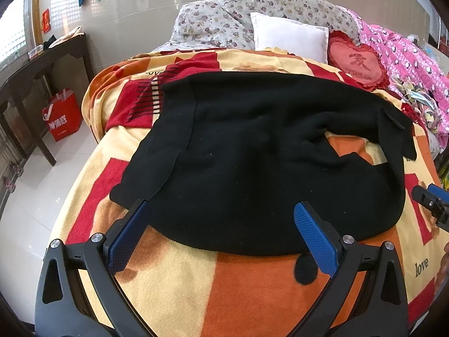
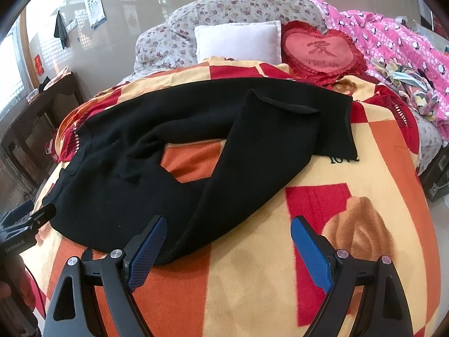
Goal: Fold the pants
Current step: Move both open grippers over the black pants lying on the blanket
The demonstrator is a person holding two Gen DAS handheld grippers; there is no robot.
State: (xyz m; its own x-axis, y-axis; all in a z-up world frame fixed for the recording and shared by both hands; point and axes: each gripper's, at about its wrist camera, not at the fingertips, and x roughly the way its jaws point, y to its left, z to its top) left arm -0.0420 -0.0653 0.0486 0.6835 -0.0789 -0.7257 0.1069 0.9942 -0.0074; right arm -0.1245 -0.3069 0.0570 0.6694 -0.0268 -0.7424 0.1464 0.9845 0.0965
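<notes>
Black pants (image 1: 252, 151) lie spread on an orange, yellow and red blanket (image 1: 224, 289) over a bed. In the right wrist view the pants (image 2: 134, 185) show two legs running to the right, the near leg lying over the far one with a gap of blanket between them. My left gripper (image 1: 221, 207) is open above the pants' near edge with nothing between its blue pads. My right gripper (image 2: 228, 224) is open too, its left finger over the near hem of the pants. The right gripper's tip (image 1: 432, 202) shows at the edge of the left wrist view.
Floral pillows (image 1: 252, 11), a white cushion (image 1: 291, 36) and a red heart cushion (image 1: 356, 61) sit at the bed's head. A pink quilt (image 2: 393, 45) lies along the right side. A dark wooden table (image 1: 42, 64) and a red bag (image 1: 63, 115) stand on the floor at left.
</notes>
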